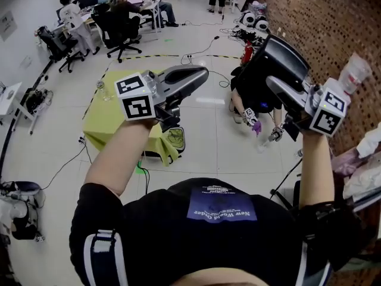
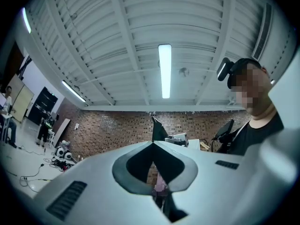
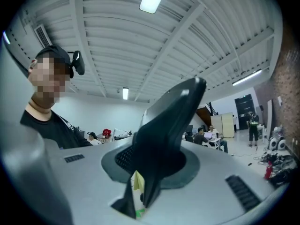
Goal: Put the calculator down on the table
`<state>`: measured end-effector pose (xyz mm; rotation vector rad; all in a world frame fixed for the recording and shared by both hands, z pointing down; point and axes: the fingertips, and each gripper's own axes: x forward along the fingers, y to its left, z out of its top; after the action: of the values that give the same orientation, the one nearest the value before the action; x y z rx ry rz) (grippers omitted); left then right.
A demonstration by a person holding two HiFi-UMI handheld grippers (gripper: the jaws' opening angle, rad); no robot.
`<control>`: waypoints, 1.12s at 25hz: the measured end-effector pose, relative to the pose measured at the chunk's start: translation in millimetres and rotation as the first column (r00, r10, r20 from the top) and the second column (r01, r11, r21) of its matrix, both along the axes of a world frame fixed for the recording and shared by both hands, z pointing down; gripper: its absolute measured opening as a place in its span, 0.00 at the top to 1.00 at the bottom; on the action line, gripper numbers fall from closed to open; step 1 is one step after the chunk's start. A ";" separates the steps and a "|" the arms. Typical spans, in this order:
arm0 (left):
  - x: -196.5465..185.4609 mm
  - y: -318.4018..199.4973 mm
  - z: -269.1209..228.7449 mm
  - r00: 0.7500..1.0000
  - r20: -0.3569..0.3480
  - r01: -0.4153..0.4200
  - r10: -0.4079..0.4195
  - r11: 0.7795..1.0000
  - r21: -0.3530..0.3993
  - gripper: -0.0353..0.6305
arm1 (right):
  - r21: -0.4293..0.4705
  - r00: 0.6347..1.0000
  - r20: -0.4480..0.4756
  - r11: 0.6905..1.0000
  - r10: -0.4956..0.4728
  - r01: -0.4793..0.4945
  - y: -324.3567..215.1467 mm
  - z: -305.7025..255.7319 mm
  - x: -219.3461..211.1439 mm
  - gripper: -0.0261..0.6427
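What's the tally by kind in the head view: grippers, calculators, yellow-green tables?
gripper: 2, left gripper and right gripper
calculator: 1, in the right gripper
yellow-green table: 1
Total: 4

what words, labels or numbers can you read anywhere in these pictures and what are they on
"New World Order": on the person's black shirt, upside down in the head view.
Smaller print above that line on the shirt: too small to read.
Marker cubes on the grippers: black-and-white square patterns only, no letters.
Wall sheet at far left: too blurred to read.
Both gripper views: no readable text.
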<state>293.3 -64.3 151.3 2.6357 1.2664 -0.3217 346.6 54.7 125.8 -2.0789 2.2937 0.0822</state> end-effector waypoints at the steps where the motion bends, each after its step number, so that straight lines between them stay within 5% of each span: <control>1: 8.0 -5.9 4.7 1.000 0.006 0.014 -0.014 1.000 -0.001 0.94 | 0.003 1.000 0.005 1.000 -0.016 0.016 -6.6 4.4 9.5 0.84; 9: 87.5 -55.5 19.0 0.973 -0.016 0.230 -0.229 0.973 0.022 0.94 | 0.010 0.973 0.004 0.973 -0.231 0.231 -73.0 23.5 123.7 0.84; 16: 128.7 -128.2 19.7 0.886 0.024 0.463 -0.462 0.886 -0.037 0.94 | -0.027 0.893 0.022 0.893 -0.449 0.450 -169.9 19.3 192.4 0.84; 20: 109.3 -171.2 30.2 0.831 0.049 0.555 -0.554 0.831 -0.026 0.94 | -0.035 0.840 0.038 0.839 -0.541 0.543 -232.3 29.3 180.8 0.84; 28: 8.6 -284.3 35.9 0.722 0.046 0.692 -0.691 0.722 -0.016 0.94 | -0.048 0.727 0.074 0.726 -0.682 0.686 -365.8 42.9 85.2 0.84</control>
<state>301.9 -348.6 187.3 2.9626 0.1850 -0.3867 431.8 -311.0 168.7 -1.0878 2.8920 -0.0859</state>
